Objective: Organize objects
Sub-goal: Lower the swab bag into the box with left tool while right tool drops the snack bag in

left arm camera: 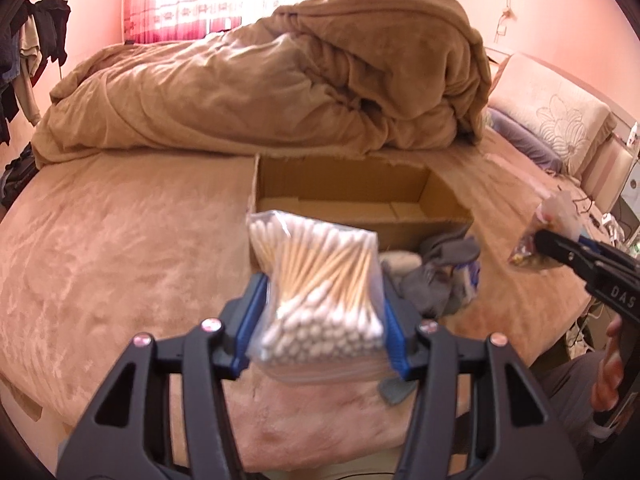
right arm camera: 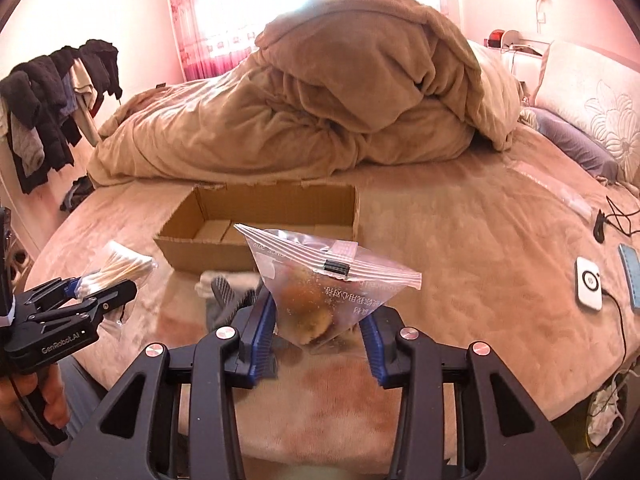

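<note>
My left gripper is shut on a clear bag of cotton swabs and holds it above the bed, in front of an open cardboard box. It also shows in the right wrist view with the swabs. My right gripper is shut on a clear zip bag with brownish contents, held above the bed in front of the box. It shows in the left wrist view at the right with its bag. Grey socks lie just in front of the box.
A bunched tan duvet fills the bed behind the box. Pillows lie at the right. A white device, cables and a blue item lie on the bed's right side. Clothes hang at the left.
</note>
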Motion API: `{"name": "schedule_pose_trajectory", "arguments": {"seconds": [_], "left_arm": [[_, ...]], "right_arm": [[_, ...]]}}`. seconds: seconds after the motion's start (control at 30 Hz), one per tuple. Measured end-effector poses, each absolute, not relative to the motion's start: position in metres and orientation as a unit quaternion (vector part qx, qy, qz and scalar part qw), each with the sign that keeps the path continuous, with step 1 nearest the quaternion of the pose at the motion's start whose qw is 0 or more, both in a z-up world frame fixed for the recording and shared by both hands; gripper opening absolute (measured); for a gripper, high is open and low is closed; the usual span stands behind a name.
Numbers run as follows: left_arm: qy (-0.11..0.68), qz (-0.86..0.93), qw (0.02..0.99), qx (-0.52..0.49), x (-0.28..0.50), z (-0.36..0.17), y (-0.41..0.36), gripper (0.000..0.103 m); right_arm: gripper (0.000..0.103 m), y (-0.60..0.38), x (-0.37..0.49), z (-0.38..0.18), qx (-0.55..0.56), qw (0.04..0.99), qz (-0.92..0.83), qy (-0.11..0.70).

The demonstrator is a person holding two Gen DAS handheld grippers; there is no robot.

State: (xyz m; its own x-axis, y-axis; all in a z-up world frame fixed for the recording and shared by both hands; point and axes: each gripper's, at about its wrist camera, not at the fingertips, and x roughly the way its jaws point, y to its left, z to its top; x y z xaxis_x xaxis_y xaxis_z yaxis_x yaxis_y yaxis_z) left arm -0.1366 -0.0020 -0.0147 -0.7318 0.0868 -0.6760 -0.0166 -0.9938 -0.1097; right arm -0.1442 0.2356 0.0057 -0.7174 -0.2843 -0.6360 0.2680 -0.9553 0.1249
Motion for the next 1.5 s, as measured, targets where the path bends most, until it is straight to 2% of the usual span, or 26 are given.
{"name": "schedule_pose_trajectory", "arguments": {"seconds": [0.3, 0.6, 1.27, 1.47, 1.5], "left_arm": [[-0.049, 0.93, 0.049, -0.36, -0.172, 0.011, 0.017, 0.054], [-0.057, 0.928, 0.061, -0.363, -0.22, 0.01, 0.027, 0.054], [-0.074, 0.907, 0.077, -0.407, -0.301, -0.063, 0.047, 0.054], [-0.084, 0.905, 0.069, -0.411, -0.302, -0.066, 0.039, 0.06], [-0.084, 0.906, 0.066, -0.41, -0.301, -0.065, 0.038, 0.061]], "right_arm": [[0.042, 0.243, -0.177, 0.024, 0.342, 0.15, -0.927, -0.022], [0.042, 0.227, -0.22, 0.027, 0.337, 0.166, -0.927, 0.005], [0.042, 0.204, -0.295, -0.041, 0.395, 0.206, -0.895, 0.001], [0.043, 0.196, -0.3, -0.048, 0.399, 0.208, -0.893, 0.012], [0.047, 0.197, -0.3, -0.049, 0.399, 0.206, -0.893, 0.013]]}}
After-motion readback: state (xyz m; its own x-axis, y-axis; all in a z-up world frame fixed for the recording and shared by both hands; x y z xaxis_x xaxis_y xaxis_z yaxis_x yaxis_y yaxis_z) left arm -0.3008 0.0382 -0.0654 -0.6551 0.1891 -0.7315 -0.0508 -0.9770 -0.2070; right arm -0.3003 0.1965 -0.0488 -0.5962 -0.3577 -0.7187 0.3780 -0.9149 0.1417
